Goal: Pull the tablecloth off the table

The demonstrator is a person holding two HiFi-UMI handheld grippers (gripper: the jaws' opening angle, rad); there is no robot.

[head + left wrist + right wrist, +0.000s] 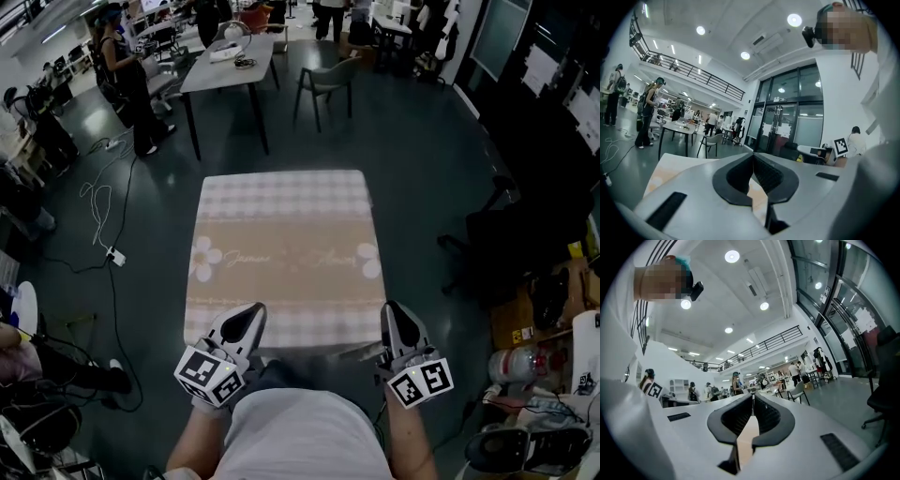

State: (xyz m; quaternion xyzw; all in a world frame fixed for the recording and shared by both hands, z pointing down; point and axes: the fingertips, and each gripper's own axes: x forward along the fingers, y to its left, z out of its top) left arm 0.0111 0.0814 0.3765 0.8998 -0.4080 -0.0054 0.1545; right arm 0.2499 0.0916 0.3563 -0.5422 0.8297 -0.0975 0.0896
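Note:
A checked beige tablecloth [286,253] with two white flowers and script lettering lies flat and smooth over a small rectangular table. My left gripper [255,309] hovers over the cloth's near left part, just inside the near edge, jaws shut. My right gripper [392,307] is over the near right corner, also shut. In the left gripper view the jaws [753,155] meet at the tips, with the cloth [663,171] below and ahead. The right gripper view shows closed tips [753,397] too. I see no cloth pinched in either gripper.
A black office chair [506,239] stands right of the table, with boxes and a plastic bottle [525,361] at near right. Cables and a power strip [115,256] lie on the floor at left. Farther off are a grey table [230,66], a chair [328,80] and a standing person [127,75].

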